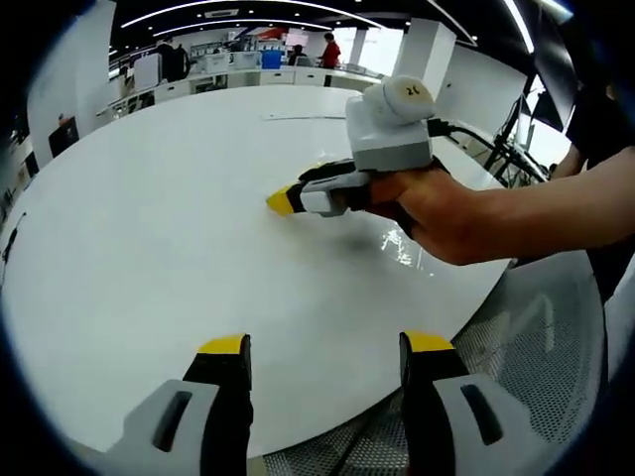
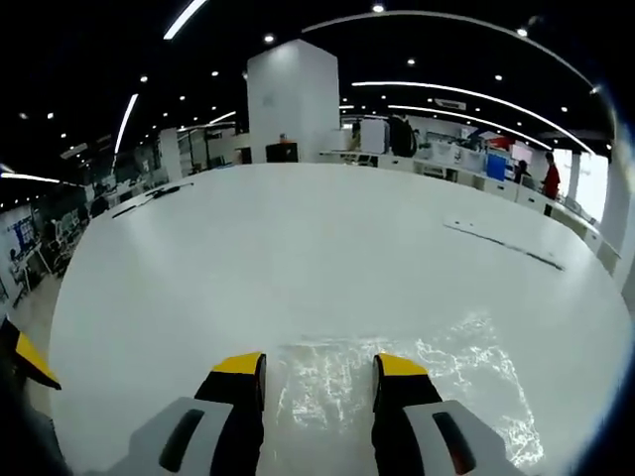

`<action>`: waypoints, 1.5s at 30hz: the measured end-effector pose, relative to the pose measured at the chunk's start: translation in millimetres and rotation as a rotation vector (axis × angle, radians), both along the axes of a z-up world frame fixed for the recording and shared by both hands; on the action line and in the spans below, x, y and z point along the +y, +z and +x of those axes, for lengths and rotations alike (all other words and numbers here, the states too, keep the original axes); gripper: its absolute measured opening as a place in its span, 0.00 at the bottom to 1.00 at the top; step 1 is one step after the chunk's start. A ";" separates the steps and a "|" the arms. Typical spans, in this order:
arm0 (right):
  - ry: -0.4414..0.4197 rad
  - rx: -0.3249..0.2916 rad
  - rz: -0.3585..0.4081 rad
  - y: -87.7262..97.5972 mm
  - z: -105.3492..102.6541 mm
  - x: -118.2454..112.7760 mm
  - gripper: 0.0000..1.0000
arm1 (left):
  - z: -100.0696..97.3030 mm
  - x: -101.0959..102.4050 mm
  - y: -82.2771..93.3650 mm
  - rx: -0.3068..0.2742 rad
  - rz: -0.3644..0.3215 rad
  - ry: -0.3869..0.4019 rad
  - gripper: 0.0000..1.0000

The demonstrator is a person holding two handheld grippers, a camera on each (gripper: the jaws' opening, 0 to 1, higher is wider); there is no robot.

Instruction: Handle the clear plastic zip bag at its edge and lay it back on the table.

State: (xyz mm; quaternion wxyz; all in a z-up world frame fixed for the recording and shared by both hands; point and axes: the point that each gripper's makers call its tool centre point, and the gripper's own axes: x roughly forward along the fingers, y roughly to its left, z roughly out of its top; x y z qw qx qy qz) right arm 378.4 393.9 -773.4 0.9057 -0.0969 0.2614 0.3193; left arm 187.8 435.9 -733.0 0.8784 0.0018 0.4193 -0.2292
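Flat on the table (image 2: 198, 268) lies the bag (image 2: 397, 382), just ahead of the right gripper (image 2: 317, 382), jaws narrowly parted and empty, nearer than the left gripper (image 1: 322, 372), wide and empty.

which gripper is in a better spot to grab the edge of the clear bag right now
Right. In the right gripper view, the clear plastic zip bag lies flat on the round white table directly ahead of the open right gripper. The left gripper is open over bare tabletop.

no readable text, label, brand or number anywhere; distant signs too small and blurred to read.
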 end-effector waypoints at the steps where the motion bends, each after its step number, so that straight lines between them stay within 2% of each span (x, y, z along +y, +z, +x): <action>1: 0.013 -0.028 -0.013 1.4 1.8 -0.3 0.39 | -0.4 -0.1 0.0 0.002 -0.001 -0.001 0.60; 2: 0.003 -0.011 0.003 0.4 0.3 -0.9 0.39 | -0.4 0.0 -0.1 0.002 0.000 -0.001 0.60; 6: 0.009 -0.018 0.001 1.5 -0.1 -2.2 0.28 | -0.6 0.4 -1.9 0.006 0.000 -0.003 0.60; 13: 0.046 -0.039 0.003 2.1 -6.5 2.0 0.17 | -1.2 1.0 -4.0 0.010 0.003 -0.009 0.60; 23: 0.072 -0.042 0.011 2.7 -7.0 5.3 0.07 | -2.2 -0.4 -4.8 0.011 0.001 -0.009 0.59; 34: 0.090 -0.028 0.008 -5.6 -0.8 6.3 0.00 | -2.1 -0.6 -5.3 0.012 -0.001 -0.010 0.59; 40: 0.093 -0.015 0.006 -8.0 1.4 5.0 0.00 | -2.2 -0.7 -5.0 0.010 0.001 -0.007 0.58; 45: 0.121 0.002 -0.030 -8.1 -2.3 0.8 0.00 | -1.7 -0.4 -5.5 0.005 0.005 -0.010 0.58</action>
